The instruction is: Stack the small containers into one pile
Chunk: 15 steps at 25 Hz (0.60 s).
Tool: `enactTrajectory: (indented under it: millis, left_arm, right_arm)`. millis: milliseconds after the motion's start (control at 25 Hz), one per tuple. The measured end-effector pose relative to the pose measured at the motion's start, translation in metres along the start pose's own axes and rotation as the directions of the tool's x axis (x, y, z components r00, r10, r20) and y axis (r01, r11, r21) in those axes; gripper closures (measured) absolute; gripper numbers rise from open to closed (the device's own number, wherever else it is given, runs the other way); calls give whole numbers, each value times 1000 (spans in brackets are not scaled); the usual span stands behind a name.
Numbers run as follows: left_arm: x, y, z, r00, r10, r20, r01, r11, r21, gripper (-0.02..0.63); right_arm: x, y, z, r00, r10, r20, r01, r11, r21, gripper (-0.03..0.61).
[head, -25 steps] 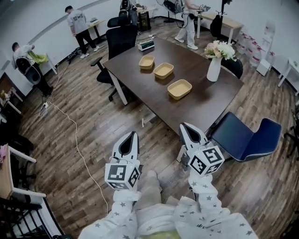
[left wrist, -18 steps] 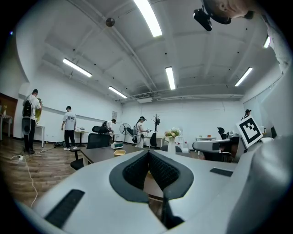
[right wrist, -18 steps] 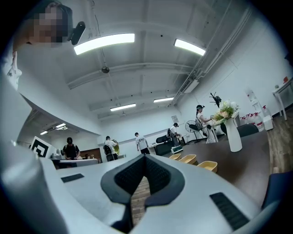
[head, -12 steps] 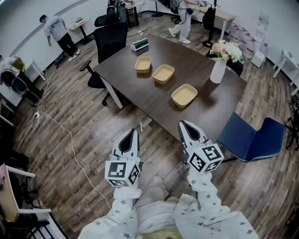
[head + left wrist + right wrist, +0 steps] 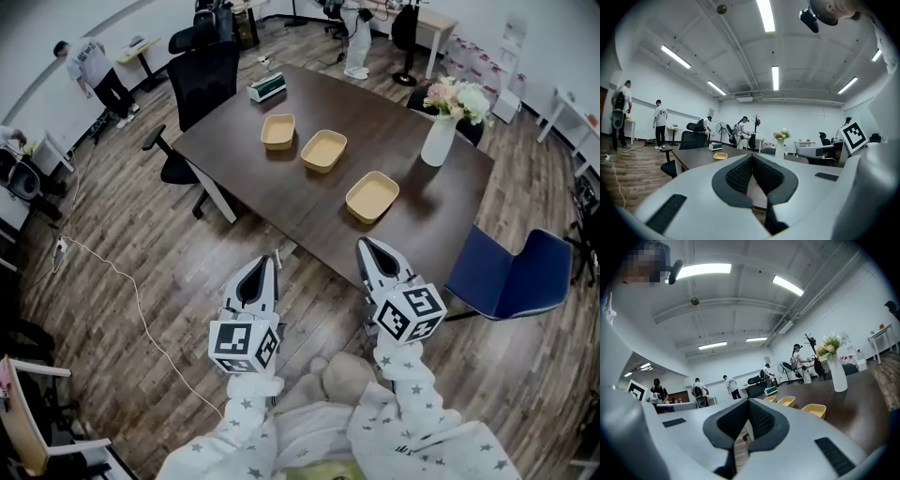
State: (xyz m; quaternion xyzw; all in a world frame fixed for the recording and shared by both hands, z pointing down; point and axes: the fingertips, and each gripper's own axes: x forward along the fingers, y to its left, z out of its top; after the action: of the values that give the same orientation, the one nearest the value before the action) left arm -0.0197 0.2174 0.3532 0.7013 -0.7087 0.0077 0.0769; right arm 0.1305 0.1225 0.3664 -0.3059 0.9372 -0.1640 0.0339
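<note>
Far left, on the wood floor: a pale cable trailing loose. Could catch a foot on the way to the desk and jolt both hands.

Next, the left gripper: pressed together, nothing between its pads, hanging over the floor short of the desk's near edge. Needs spreading before any grasp; arriving closed would only shove a rim and slide a container across the smooth top.

Then three small tan containers, upright and empty on the desk, none touching another, all well apart from both grippers: left container farthest, middle container near it, right container closest. Looks like no stacking done yet. Thin flared walls, so likely to tilt out of a one-rim pinch, or to jam crooked instead of nesting if lowered off-centre.

Right gripper: likewise closed on nothing, just short of the desk edge.

Further right, a white vase of flowers near the right container. Could topple under a wide elbow swing.

Last, a blue chair at the desk corner, apt to block a step in on that side.
</note>
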Motion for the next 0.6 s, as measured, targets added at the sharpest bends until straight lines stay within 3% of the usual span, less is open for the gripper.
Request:
enactTrajectory:
  millis: [320, 600]
  left_arm:
    - [41, 4, -7, 999, -44, -26, 43, 999, -16, 589]
    - [111, 25, 3, 997, -61, -37, 61, 998, -10, 589]
  right_arm:
    - [23, -32, -2, 998, -54, -13, 54, 998, 21, 557]
    - [75, -79, 9, 995, -94, -15, 94, 995, 44, 557]
